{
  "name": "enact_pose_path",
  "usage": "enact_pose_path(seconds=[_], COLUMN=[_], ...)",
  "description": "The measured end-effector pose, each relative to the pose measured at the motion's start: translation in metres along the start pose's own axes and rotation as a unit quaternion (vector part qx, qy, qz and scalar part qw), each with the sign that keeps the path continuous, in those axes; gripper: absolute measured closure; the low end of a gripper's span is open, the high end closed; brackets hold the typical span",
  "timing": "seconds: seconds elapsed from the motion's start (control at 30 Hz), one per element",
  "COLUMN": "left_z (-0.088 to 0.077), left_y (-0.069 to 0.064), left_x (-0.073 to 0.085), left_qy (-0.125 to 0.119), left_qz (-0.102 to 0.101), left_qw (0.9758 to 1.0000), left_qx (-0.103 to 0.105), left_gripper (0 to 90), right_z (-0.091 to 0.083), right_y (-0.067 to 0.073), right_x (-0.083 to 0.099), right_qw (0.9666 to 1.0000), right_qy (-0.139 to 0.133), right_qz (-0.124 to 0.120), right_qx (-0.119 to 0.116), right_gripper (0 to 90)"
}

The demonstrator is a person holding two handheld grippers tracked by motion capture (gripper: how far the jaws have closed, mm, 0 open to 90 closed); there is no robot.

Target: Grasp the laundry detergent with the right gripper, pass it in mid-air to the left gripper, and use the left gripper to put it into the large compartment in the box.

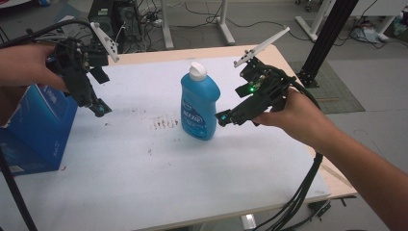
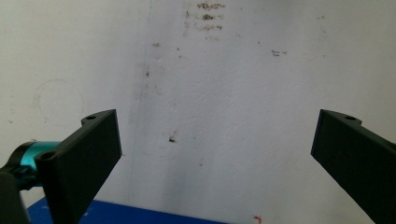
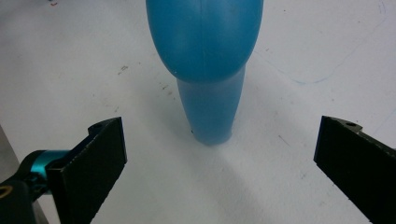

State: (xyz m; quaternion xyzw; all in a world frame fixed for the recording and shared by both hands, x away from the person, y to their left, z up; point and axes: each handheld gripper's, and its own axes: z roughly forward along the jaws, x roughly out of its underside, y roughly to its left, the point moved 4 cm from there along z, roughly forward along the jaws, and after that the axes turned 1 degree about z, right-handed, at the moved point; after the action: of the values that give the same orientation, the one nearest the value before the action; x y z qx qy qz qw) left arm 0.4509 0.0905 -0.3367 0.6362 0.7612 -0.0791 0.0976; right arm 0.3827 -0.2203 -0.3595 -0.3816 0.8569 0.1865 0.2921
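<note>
Bottle [image 1: 200, 102] stands upright mid-table [image 1: 144, 183], white cap on. Right gripper [image 1: 222, 118] sits just beside it, jaws wide and off it. Left gripper [image 1: 101, 109], also wide, hangs well left of the bottle.

Even, soft indoor light falls from above on the white table [image 1: 144, 173]. A faint shadow lies beside the blue bottle [image 3: 205, 56] in the right gripper view. The pictures are low in resolution and slightly blurred. Dark jaw edges look soft. No strong glare appears.
</note>
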Motion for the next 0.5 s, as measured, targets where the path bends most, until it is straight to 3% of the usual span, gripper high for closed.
enact_pose_path(seconds=[0.5], left_z=[0.002], left_y=[0.002], left_x=[0.004], left_qy=[0.000], left_qz=[-0.004], left_qw=[1.0000], left_qx=[0.002], left_gripper=[1.7], right_z=[0.025], right_y=[-0.001], right_x=[-0.005], right_qw=[0.9997], right_qy=[-0.020], right_qz=[0.010], right_qx=[-0.004], right_gripper=[1.7])
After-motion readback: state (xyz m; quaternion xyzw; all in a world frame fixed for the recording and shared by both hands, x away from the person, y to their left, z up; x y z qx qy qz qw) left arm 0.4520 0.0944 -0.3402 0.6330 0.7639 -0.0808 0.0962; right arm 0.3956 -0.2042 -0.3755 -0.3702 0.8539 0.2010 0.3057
